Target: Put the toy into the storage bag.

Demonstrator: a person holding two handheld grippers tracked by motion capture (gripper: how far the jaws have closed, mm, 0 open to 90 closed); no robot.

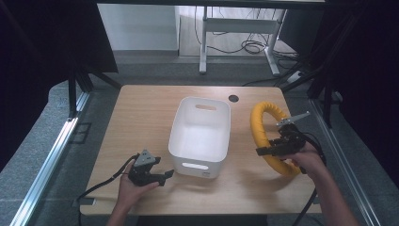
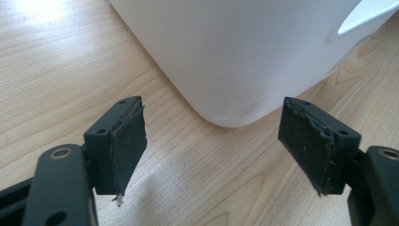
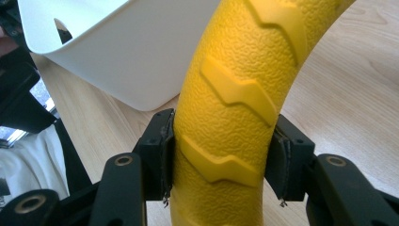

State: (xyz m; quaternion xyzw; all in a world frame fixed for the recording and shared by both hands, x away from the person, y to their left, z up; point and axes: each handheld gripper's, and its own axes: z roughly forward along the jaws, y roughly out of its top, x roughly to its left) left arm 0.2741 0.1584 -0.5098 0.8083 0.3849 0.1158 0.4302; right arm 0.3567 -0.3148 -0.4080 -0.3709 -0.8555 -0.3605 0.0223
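The right gripper view reveals raised chevron ridges and pebbled rubber on the yellow ring (image 3: 226, 94), detail lost from above. The right gripper (image 1: 269, 150) clamps it, lifted beside the smooth white plastic bin (image 1: 200, 136). The left gripper (image 2: 211, 146) gapes wide, holding nothing, near the bin's rounded corner.

Grey carpet floor (image 1: 42, 136), white desk frame (image 1: 237, 28), tangled floor cables (image 1: 251, 47), dark curtains (image 1: 28, 47)

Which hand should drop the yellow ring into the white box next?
Right. The right gripper is already shut on the yellow ring, just beside the white bin. The left gripper is open and holds nothing, on the bin's other side.
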